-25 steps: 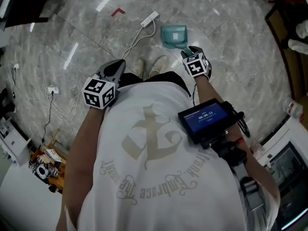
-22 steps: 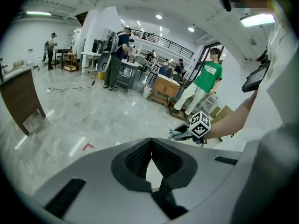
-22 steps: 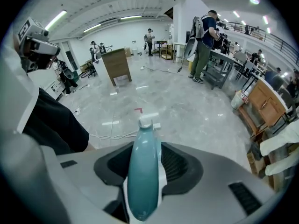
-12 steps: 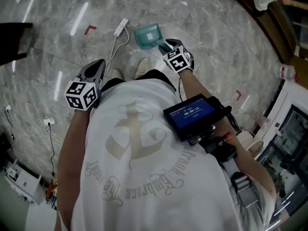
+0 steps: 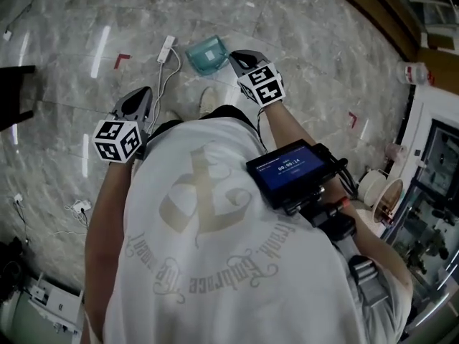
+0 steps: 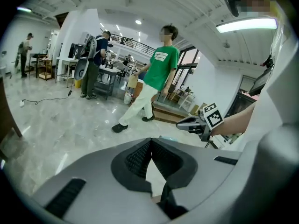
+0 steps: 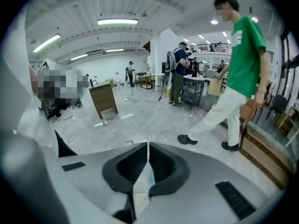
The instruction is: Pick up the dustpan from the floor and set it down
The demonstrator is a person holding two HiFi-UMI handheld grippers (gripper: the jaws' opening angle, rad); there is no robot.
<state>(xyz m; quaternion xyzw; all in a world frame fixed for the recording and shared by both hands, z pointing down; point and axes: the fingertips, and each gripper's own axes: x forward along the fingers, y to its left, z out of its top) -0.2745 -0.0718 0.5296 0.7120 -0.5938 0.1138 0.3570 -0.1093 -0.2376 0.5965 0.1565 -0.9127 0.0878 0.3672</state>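
Dustpan [image 5: 206, 54] points left — handle [image 7: 142, 185] between right gripper's [image 5: 235, 56] closing fingers [image 7: 163, 164]; left gripper's [image 5: 145, 92] fingers together.

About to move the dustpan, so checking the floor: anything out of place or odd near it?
Yes: a white power strip and its cable lie loose right beside the dustpan, the cable running back past the person's shoes, a likely trip risk.
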